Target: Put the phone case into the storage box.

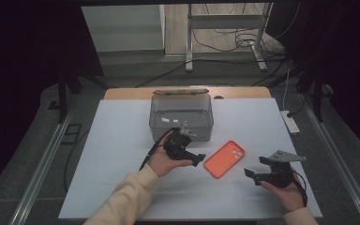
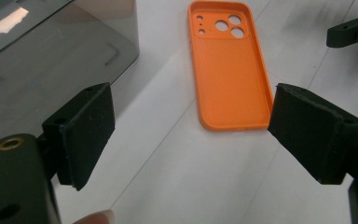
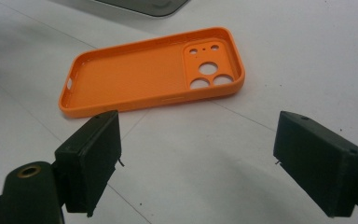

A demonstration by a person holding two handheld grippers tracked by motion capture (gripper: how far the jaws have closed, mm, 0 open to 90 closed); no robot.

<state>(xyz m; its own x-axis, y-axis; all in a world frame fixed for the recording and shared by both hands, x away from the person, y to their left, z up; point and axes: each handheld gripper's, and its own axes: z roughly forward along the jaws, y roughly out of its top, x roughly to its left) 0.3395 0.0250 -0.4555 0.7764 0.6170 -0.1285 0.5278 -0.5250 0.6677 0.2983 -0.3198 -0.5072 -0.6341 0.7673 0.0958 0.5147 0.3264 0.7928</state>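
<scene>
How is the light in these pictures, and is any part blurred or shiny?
High view: dim, dark surroundings, the white table lit. Left gripper view: bright glare patch on the grey box, near jaws soft. Right gripper view: even light, orange phone case sharp.

My high view is dim, dark at both sides; the white table (image 1: 122,140) stays evenly lit. Gripper views are brighter; glare streaks the box (image 2: 9,21); near jaws blur softly.
</scene>
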